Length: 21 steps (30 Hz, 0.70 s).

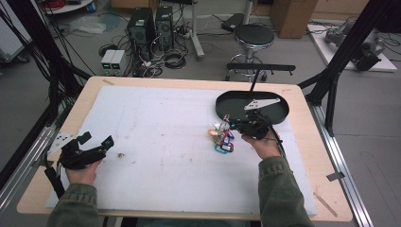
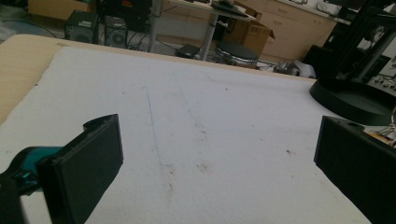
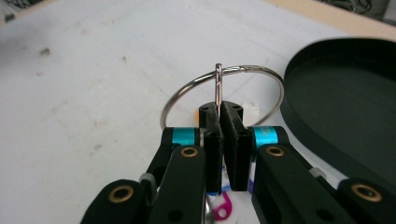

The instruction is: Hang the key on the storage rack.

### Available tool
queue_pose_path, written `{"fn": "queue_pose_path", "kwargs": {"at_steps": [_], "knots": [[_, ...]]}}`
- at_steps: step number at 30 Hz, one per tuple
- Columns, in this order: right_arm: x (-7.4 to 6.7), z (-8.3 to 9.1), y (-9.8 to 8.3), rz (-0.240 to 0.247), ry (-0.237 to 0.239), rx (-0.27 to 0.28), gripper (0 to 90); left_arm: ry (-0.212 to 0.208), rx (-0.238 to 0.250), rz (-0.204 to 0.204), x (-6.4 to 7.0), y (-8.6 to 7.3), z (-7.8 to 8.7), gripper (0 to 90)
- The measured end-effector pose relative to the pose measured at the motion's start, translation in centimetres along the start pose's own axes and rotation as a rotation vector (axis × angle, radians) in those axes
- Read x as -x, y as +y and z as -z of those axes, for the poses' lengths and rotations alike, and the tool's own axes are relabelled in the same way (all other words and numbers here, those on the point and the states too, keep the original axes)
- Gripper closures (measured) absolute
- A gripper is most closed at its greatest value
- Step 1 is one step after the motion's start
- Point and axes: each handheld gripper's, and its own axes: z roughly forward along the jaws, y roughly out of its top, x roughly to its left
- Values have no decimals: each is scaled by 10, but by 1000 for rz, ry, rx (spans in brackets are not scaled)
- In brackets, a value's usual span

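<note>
Your left gripper [image 1: 98, 144] rests near the left edge of the white mat [image 1: 156, 142], its jaws spread apart over bare mat; your right gripper [image 1: 230, 124] sits just in front of the black oval tray [image 1: 279, 113], its tip at a cluster of colourful tags [image 1: 222, 137] lying on the mat; whether its jaws grip anything you cannot tell from here; the two grippers are well apart.

A tray [image 1: 279, 112] sits on the mat [image 1: 165, 142] behind the keyrings [image 1: 222, 137].
</note>
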Motion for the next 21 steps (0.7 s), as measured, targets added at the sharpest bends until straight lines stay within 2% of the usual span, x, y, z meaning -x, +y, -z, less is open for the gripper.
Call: {"fn": "queue_pose_path", "kwargs": {"at_steps": [7,17,21], "knots": [[-8,9,16,40,-11,40,871,-1,0,1,0,0,0,17],[-4,26,30,-20,-4,132,871,0,-4,-2,0,0,0,17],[-5,35,39,-17,-13,160,871,0,-4,-1,0,0,0,17]]}}
